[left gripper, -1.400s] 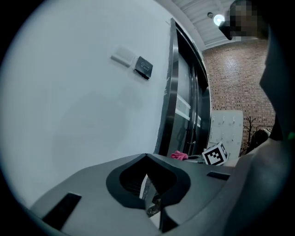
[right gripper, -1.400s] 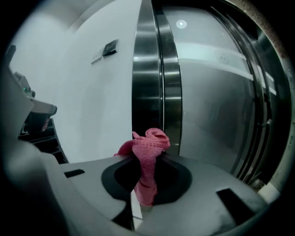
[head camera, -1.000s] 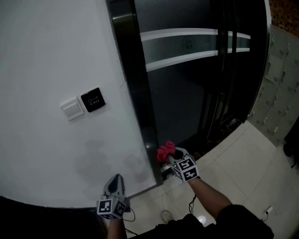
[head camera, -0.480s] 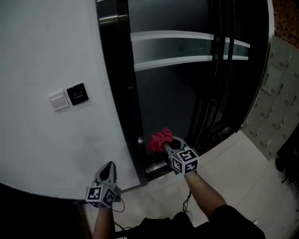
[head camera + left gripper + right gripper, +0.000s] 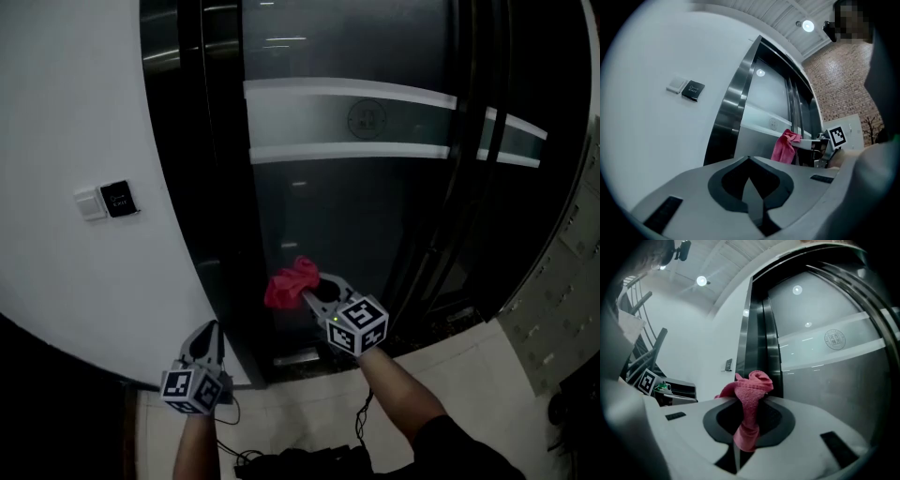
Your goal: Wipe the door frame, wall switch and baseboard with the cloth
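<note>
The right gripper is clamping a pink cloth and holding it up before the glass door. The dark door frame is running vertically just left of the cloth. The left gripper, jaws together and empty, is hanging lower by the wall.

Entrance of an office-type or public building. A dark glass door carries a frosted band with a round emblem. Left of the door, past the black door frame, a white wall holds a wall switch and a black button plate (print too small to read). Right of the door stand grey lockers, and pale floor tiles lie below it.
</note>
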Action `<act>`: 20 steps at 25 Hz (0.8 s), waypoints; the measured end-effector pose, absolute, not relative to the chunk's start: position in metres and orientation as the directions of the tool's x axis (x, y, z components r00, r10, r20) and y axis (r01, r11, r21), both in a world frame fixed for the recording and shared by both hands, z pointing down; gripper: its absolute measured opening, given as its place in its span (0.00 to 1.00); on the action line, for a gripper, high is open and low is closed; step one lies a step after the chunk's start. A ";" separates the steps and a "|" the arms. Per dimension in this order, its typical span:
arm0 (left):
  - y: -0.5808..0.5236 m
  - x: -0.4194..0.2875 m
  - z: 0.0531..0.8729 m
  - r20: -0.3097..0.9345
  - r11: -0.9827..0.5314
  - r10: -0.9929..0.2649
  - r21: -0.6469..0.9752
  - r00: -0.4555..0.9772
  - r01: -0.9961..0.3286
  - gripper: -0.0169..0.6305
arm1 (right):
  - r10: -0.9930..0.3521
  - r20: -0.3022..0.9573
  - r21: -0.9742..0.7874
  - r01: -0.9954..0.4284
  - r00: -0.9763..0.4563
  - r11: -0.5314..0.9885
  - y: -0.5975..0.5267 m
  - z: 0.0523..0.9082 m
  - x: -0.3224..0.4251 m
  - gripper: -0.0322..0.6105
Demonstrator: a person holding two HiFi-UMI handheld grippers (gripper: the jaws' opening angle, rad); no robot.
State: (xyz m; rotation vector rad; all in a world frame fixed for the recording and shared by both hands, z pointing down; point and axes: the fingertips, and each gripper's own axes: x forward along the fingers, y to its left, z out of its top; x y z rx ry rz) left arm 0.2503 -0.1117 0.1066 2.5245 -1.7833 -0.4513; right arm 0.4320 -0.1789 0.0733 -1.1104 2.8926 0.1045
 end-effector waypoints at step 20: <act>-0.179 0.186 0.092 -0.239 -0.080 -0.969 0.097 0.055 -0.992 0.02 | -0.372 -0.077 0.147 -0.379 -0.925 0.913 -0.286 0.030 0.348 0.13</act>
